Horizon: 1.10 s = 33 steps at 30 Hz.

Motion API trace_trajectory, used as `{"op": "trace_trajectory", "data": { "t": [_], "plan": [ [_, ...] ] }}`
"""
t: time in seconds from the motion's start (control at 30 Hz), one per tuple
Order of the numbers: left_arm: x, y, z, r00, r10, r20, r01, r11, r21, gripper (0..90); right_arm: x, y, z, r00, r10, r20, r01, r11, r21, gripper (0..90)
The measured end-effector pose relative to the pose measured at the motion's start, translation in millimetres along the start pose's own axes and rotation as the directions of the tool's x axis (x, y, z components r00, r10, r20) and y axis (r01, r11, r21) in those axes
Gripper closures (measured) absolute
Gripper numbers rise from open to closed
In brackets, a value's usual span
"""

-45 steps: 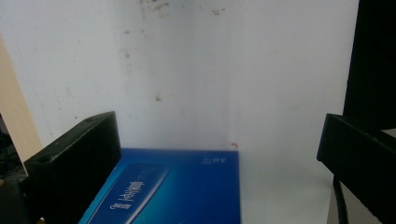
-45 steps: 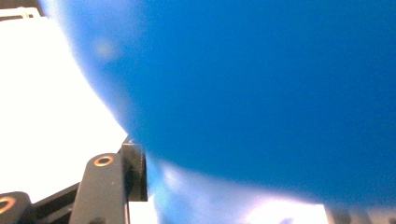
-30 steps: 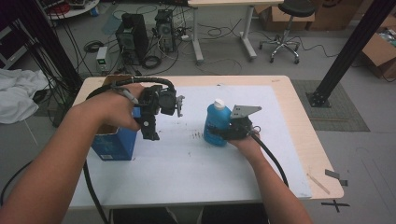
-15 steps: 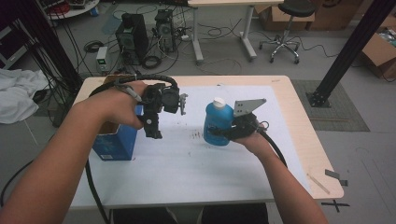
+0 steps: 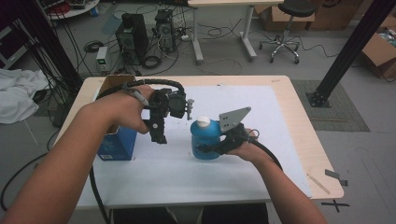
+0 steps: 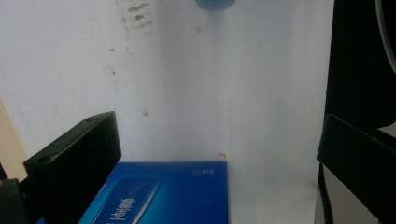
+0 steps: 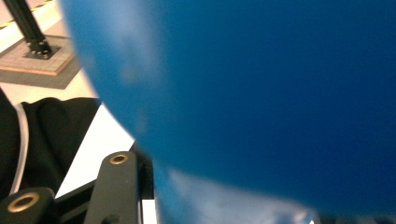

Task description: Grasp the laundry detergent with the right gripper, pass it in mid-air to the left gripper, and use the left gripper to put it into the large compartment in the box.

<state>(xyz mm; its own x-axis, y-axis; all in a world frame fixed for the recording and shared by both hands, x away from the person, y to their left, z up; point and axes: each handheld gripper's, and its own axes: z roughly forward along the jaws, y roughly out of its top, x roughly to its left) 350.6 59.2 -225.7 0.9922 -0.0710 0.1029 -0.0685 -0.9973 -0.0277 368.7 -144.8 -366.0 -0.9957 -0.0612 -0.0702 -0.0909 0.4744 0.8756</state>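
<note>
Capped blue bottle point(image 5: 206, 139) in right tongs point(image 5: 208, 148)

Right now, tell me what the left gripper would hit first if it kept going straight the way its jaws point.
Probably the blue box: in the left gripper view it lies between the open jaws of the left gripper, just ahead, on the white mat. Depth is hard to judge.
</note>
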Motion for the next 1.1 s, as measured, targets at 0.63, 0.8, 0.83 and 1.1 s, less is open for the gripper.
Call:
{"op": "trace_trajectory", "data": {
  "t": [0.63,0.8,0.83,1.1],
  "plan": [
    [-12.8,8.7,22.7,0.9982,0.007,0.059,-0.007,0.9999,-0.01,0.1,11.3,18.0,65.9,0.9971,-0.019,-0.073,0.019,1.0,0.012,46.5],
    [-15.0,6.3,23.6,0.9982,0.001,0.06,0.0,1.0,-0.01,0.1,11.0,21.6,77.5,0.9964,-0.006,-0.084,0.007,1.0,0.01,46.5],
    [-15.4,5.7,23.8,0.9983,-0.002,0.059,0.002,0.9999,-0.01,0.1,10.6,22.0,79.4,0.9964,-0.008,-0.085,0.009,1.0,0.009,46.5],
    [-17.9,4.1,25.2,0.9981,-0.013,0.06,0.014,0.9997,-0.018,0.1,11.7,27.8,88.5,0.9959,0.013,-0.09,-0.014,1.0,-0.012,46.5]
  ]
}}
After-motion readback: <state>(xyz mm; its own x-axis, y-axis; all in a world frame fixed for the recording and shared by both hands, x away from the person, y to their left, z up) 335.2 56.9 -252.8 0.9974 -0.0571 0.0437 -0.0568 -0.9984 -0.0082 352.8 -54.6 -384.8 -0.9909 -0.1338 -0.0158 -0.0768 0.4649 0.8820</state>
